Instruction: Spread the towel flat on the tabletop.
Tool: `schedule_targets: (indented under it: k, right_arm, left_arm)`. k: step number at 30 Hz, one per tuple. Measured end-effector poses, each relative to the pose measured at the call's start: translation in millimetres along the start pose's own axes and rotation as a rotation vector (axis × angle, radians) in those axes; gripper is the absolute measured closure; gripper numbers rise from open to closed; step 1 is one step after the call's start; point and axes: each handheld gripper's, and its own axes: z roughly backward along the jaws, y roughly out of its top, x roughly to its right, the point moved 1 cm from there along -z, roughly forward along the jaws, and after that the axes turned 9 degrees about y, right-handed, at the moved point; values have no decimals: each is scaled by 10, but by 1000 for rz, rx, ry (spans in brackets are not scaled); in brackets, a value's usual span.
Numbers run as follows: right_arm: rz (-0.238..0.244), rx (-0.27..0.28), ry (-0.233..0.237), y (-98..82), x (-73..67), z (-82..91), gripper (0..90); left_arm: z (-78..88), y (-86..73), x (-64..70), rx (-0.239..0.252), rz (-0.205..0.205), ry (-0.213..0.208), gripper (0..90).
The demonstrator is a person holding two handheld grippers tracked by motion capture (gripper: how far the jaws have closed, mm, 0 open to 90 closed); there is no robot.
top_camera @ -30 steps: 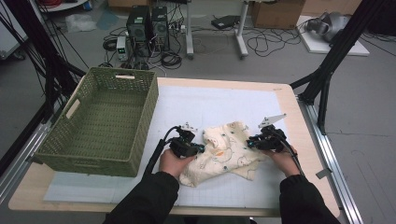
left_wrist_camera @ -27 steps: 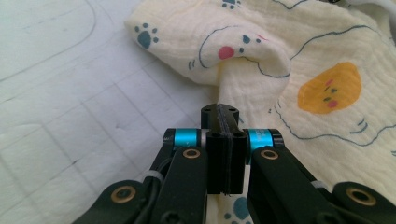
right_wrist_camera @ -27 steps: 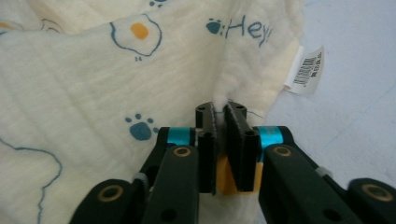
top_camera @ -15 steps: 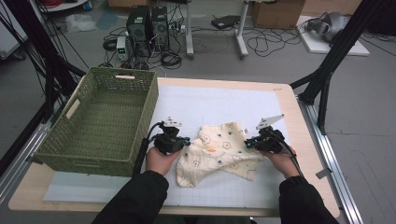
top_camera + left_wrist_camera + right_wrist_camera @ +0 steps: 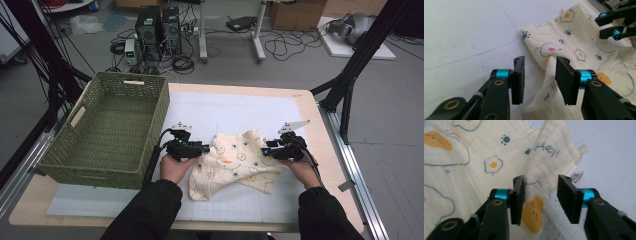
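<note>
The cream cloth [image 5: 235,162], printed with eggs and paw marks, lies rumpled on the white mat [image 5: 230,115] at the near middle of the surface [image 5: 305,107], and now reaches further left than a second ago, its left edge drawn out. The left gripper [image 5: 204,148] sits at that left edge and the right gripper [image 5: 266,150] at the right edge. Both sets of jaws have just been opening and stand spread, a fold of cloth loose between each pair, unpinched. It looks released after a stretch, ready for regripping or folding. The green wicker basket [image 5: 107,135] waits to the left.
</note>
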Motion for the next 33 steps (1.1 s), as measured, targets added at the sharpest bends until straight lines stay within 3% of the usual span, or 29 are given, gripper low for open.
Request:
schedule_targets:
  k: [3, 6, 7, 8, 9, 11, 13, 14, 15, 16, 18, 21, 25, 27, 30, 33]
  right_arm:
    - [3, -30, 11, 12, 13, -130, 536]
    - [29, -63, 3, 33, -4, -219, 713]
    - [35, -63, 18, 48, -1, -221, 814]
    - [29, -70, 41, 63, 6, -234, 841]
    - [35, -77, 41, 84, 4, -243, 858]
    - [57, -89, -1, 159, -18, -223, 864]
    - [101, -7, -79, 294, -56, -109, 864]
    - [101, 72, -111, 356, -70, -32, 818]
    - [79, 133, -133, 404, -59, 19, 668]
    - [42, 144, -153, 441, -23, 38, 598]
    - [23, 120, -140, 422, 13, 27, 580]
    - [18, 87, -125, 341, 4, -10, 559]
    - [-11, 30, -40, 204, -47, -27, 533]
    - [12, 4, -4, 182, -117, -2, 534]
    - [72, 34, 27, 93, -269, 65, 539]
    - [112, 12, 61, -36, -377, 76, 537]
  left_arm:
    - [-164, 0, 62, -56, -19, 7, 557]
    - [-243, -35, 100, -93, -65, 1, 816]
    - [-254, -41, 107, -100, -74, 23, 862]
    - [-239, -33, 108, -88, -71, 45, 871]
    - [-198, -9, 106, -56, -77, 81, 873]
    - [-59, 76, 109, 84, -81, 147, 875]
    - [91, 176, 106, 241, -85, 210, 862]
    - [120, 216, 96, 268, -74, 245, 773]
    - [125, 245, 59, 254, -52, 239, 653]
    - [118, 247, 33, 238, -47, 222, 647]
    - [102, 223, 24, 209, -55, 234, 644]
    - [69, 169, 26, 142, -64, 213, 597]
    - [88, 90, 63, 126, -86, 176, 602]
    - [116, 42, 65, 118, -91, 169, 603]
    - [172, -51, 61, 111, -97, 157, 604]
    - [226, -130, 67, 104, -107, 152, 600]
